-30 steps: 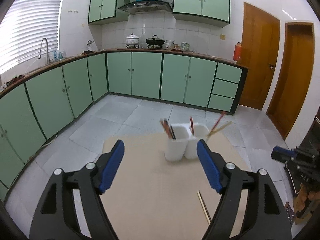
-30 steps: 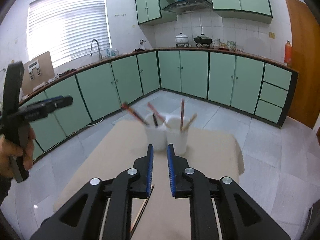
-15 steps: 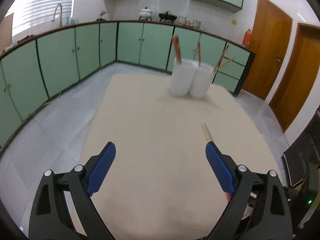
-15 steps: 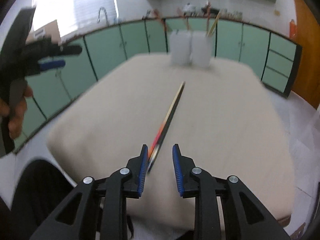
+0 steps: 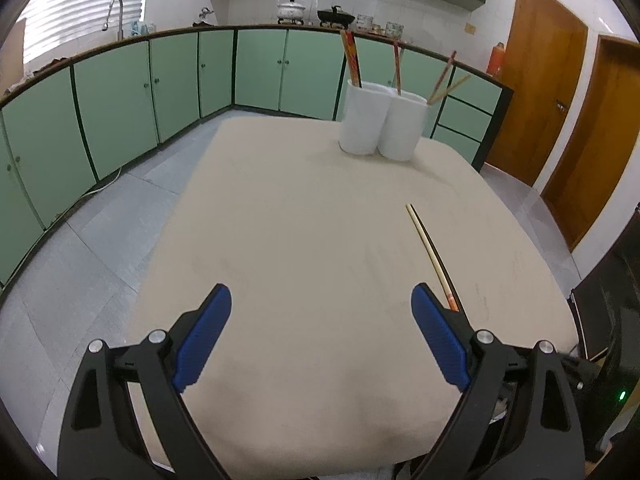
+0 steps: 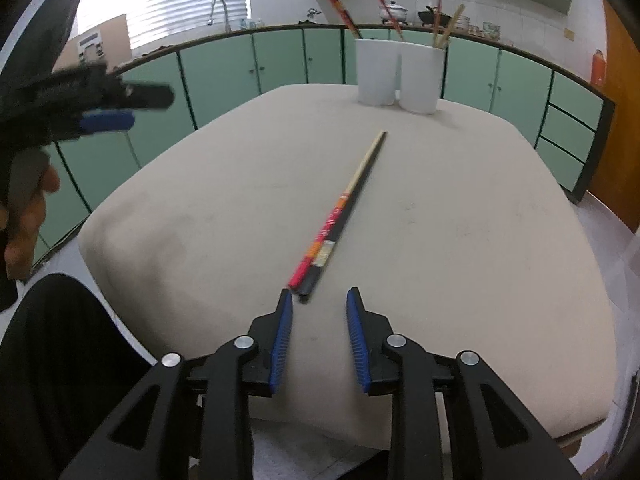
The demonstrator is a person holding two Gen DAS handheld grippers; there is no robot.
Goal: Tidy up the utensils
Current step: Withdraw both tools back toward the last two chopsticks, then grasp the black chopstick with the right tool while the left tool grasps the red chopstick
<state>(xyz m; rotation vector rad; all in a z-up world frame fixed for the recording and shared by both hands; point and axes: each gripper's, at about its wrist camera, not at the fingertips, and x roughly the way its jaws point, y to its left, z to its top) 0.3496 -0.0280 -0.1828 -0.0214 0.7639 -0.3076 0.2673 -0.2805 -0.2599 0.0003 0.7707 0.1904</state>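
Note:
Two white cups stand side by side at the far end of the beige-covered table, each with chopsticks upright in it. A loose pair of chopsticks, one red, one black, lies on the cloth pointing at the cups. My right gripper is open a narrow way, its tips just short of the pair's near end, with nothing between the pads. My left gripper hangs wide open and empty over the near cloth, with the chopsticks off its right finger. The cups stand far ahead.
Green kitchen cabinets run around the far walls, with a sink tap at the left and brown doors at the right. A hand holds the left gripper at the left edge of the right wrist view. Grey floor tiles surround the table.
Both grippers have come down close to the table. The left jaws have spread wider. The right jaws have parted from nearly shut, and the chopsticks' near end now lies just before them.

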